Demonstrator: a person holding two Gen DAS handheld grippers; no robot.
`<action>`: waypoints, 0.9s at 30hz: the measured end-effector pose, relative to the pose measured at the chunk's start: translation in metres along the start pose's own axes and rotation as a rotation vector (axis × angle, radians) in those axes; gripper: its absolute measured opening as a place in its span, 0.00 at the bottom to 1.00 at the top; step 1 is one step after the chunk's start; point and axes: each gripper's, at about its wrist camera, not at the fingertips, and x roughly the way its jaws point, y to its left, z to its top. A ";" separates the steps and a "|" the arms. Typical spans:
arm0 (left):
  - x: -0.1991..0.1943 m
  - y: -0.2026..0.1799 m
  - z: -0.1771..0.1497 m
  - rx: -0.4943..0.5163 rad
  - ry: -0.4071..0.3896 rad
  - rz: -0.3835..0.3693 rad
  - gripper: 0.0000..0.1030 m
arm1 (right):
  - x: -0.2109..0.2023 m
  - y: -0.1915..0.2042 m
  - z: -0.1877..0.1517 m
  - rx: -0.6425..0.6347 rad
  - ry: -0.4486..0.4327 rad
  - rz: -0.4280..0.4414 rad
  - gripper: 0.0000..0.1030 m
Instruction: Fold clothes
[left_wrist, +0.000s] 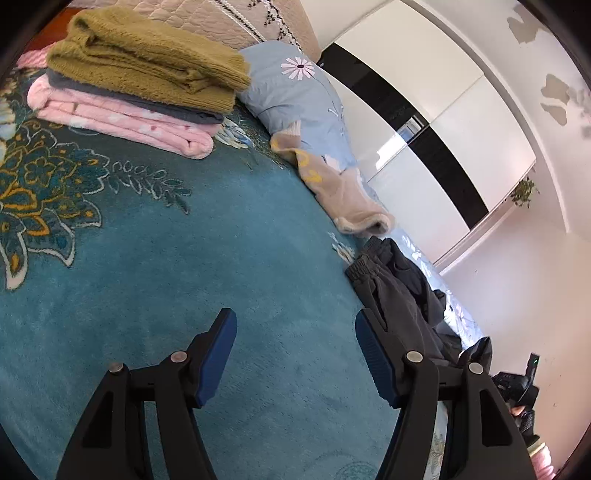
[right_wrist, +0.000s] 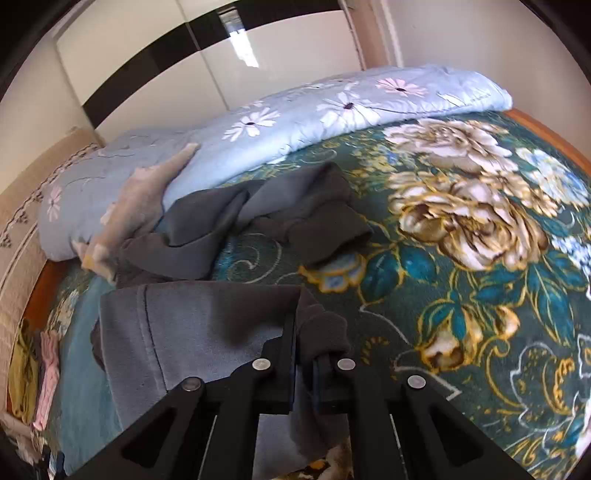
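A bed covered by a teal floral blanket (left_wrist: 155, 266) fills both views. Along its far edge lies a rolled pale blue quilt (right_wrist: 332, 107) with daisies, running from nine o'clock to two o'clock in the right wrist view. A stack of folded clothes (left_wrist: 140, 85) sits at eleven o'clock in the left wrist view: an olive knit on top, a grey layer under it, a pink fleece at the bottom. A dark grey garment (right_wrist: 266, 218) lies crumpled near the centre of the right wrist view, touching a beige fleece piece (right_wrist: 144, 206) draped against the quilt at nine o'clock. A grey garment (right_wrist: 192, 325) spreads flat at seven o'clock, one corner pinched in the right tongs (right_wrist: 304, 332), pressed together on the cloth. The left tongs (left_wrist: 295, 332) stand spread above bare blanket, holding nothing.
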 end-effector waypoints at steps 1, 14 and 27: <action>0.001 -0.005 -0.001 0.013 0.006 0.008 0.66 | -0.001 0.001 0.000 -0.004 -0.007 0.008 0.09; 0.057 -0.077 0.008 0.094 0.170 0.073 0.66 | -0.004 -0.003 -0.010 0.089 -0.077 0.146 0.54; 0.180 -0.131 0.019 -0.018 0.352 0.092 0.66 | -0.026 -0.089 -0.007 0.244 -0.081 0.195 0.69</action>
